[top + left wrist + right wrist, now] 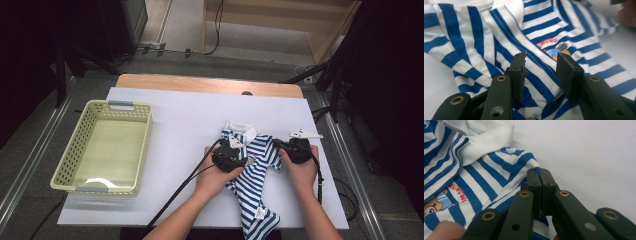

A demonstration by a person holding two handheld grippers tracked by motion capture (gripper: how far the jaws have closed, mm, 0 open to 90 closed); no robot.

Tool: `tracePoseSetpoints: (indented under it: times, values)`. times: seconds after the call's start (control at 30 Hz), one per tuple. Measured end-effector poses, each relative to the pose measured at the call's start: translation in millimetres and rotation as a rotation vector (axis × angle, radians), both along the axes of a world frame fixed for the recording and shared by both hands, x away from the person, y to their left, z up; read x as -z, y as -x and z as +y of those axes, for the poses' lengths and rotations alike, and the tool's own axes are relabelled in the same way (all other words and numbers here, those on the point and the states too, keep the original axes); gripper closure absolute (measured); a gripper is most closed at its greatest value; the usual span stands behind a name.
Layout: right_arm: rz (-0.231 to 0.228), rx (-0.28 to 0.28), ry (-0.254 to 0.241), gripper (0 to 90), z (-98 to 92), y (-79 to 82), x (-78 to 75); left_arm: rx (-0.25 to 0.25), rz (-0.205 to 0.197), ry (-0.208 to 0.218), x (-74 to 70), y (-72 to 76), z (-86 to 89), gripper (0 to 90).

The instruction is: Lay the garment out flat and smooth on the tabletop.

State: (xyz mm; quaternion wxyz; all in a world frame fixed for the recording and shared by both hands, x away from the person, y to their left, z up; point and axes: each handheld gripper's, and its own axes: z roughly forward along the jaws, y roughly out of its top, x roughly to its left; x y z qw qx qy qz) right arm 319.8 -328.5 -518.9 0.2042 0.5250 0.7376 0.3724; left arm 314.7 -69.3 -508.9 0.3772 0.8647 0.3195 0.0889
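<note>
1. The striped shirt (251,170) lies crumpled at the lower right of the high view, on the white table (185,125), well apart from the basket (102,147) at left.
2. The right gripper (540,178) has its jaws pressed together on a fold at the shirt's edge; hold that pinch firm.
3. The left gripper (541,67) stands spread over the striped cloth, near the printed picture (556,50). It probably should close on a seam before any pulling.
4. Draw both hands apart evenly, so the cloth flattens.

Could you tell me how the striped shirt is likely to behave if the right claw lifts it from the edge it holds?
Probably floppy: the striped shirt lies in soft folds, so it should drape and hang from the right claw. It looks thin, so likely light. The pinch holds only a small fold, which might slip free.
</note>
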Motion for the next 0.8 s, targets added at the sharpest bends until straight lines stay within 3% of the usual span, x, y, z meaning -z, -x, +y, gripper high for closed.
tracePoseSetpoints:
  times: [0.13, 0.33, 0.67, 0.77, 0.8]
  values:
    - [-0.002, -0.001, -0.01, 86.8, -2.1, 0.0, 0.4, -0.001, -0.021, -0.019, 3.0, 1.0, -0.5, 66.1]
    - [-0.007, -0.004, -0.002, 86.8, -1.7, 0.0, -0.8, -0.006, -0.012, -0.014, 2.8, -2.7, 6.6, 88.6]
    - [-0.005, 0.003, 0.001, 86.8, -2.2, -0.2, -0.9, -0.011, 0.003, 0.061, -1.6, -5.0, 29.0, 90.0]
    - [0.0, 0.005, 0.001, 86.8, -1.0, -0.5, -0.3, -0.015, 0.017, 0.073, -2.8, -7.2, 28.6, 90.0]
    - [0.0, 0.003, 0.003, 86.8, -0.7, -0.5, -0.2, -0.02, 0.011, 0.078, -3.0, -7.1, 26.9, 85.6]
